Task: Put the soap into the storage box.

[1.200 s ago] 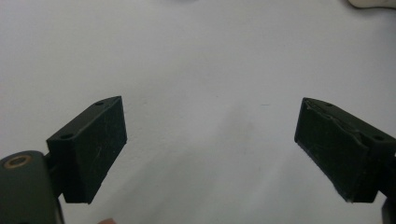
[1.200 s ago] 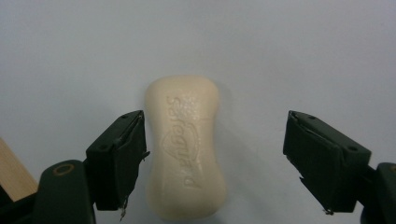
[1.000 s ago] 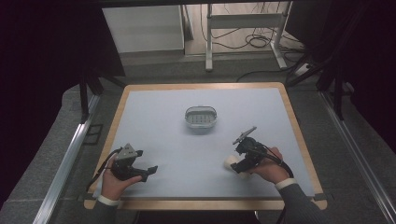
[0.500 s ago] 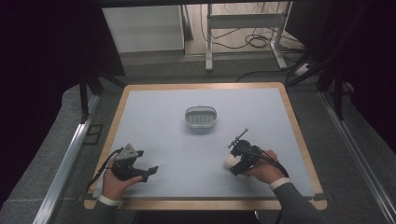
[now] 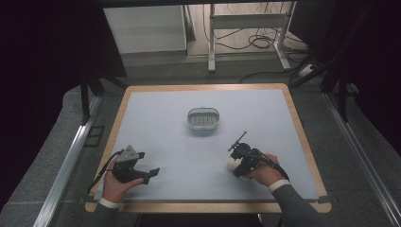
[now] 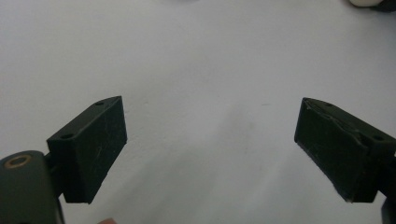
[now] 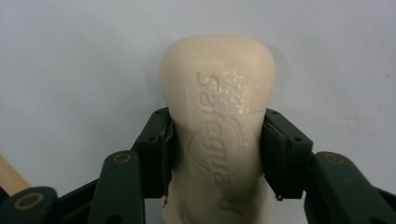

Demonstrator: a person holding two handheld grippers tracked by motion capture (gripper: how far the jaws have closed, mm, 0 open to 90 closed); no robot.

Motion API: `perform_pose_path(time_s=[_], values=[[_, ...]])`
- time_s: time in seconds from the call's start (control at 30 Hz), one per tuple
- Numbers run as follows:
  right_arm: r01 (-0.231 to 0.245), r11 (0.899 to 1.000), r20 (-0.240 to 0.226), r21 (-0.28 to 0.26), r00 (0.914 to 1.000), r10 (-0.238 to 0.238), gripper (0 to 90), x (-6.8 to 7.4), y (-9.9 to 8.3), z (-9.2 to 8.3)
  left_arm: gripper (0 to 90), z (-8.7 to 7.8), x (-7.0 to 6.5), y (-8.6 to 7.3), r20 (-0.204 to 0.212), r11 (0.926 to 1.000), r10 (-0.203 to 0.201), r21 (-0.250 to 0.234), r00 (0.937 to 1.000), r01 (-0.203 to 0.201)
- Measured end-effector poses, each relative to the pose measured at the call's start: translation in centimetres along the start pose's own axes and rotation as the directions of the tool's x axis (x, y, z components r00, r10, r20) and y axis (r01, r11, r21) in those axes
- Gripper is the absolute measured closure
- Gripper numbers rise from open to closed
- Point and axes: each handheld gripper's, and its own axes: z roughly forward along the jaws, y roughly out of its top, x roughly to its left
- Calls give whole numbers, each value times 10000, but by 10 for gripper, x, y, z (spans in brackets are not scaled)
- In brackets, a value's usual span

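Firmly clamped: smooth, rounded cream soap bar (image 7: pixel 218 135).

1. A dish (image 5: pixel 203 118) sits mid-counter (image 5: pixel 161 109), toward the far edge.
2. The soap bar (image 5: pixel 232 164) lies nearer the person, right of centre, between the right tongs (image 5: pixel 235 166).
3. The left tongs (image 5: pixel 150 173) rest near the front-left corner.
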Motion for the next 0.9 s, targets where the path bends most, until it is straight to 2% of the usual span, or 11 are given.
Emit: perform_pose_path(time_s=[0.07,0.17,0.27,0.6,0.9], values=[[-70,10000,5,41,10000,70,493,0,1,0,98,0,0,0,5,10000,-1,9,10000,1],[113,9996,78,254,9999,-115,496,0,2,-2,98,0,0,0,-25,10000,8,1,10000,-8],[181,9998,-17,124,9998,-180,496,-1,2,-6,98,-1,0,0,-26,10000,3,-12,10000,-3],[550,9982,192,-244,9983,-546,496,-6,11,-29,98,-1,1,0,-50,10000,-18,-22,10000,18],[710,9955,256,-627,9973,-695,497,-11,23,-38,100,-1,1,-1,-72,10000,12,21,10000,-12]])
